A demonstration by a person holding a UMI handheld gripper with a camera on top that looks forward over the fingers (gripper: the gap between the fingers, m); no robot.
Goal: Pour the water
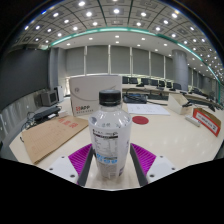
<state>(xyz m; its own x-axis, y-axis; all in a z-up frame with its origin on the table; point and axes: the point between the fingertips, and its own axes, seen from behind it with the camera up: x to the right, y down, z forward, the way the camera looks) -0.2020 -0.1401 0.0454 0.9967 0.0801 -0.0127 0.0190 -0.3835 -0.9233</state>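
Clear plastic water bottle (108, 130) stands upright between the two fingers of the claw (108, 165), white ribbed screw cap on top, pale label band around the middle with small dark print, too small to read; bottle body is cylindrical, see-through, slightly ridged lower down; magenta pads (143, 157) with a grooved, striped texture sit on the inner face of each finger, one at either side of the bottle base; pads look right up against the bottle walls, claw pinching the bottle, no gap visible on either side; whether the bottle base rests on the tabletop (170, 135) cannot be told, it is hidden by the claw body; tabletop is smooth, pale cream, flat and glossy with light reflections; flat brown cardboard sheet (52, 135) lies on the tabletop to the left of the bottle, matte, rectangular; white box with a red logo (88, 97) stands beyond the bottle, upright panel shape; small round red disc (140, 120) lies flat on the tabletop just right of and beyond the bottle; long red and white box (206, 120) lies further right, well apart from the bottle; dark monitors (150, 84) and desks in the far background; ceiling with rows of small round lights (115, 12) and a curved green strip; big open office-type room.
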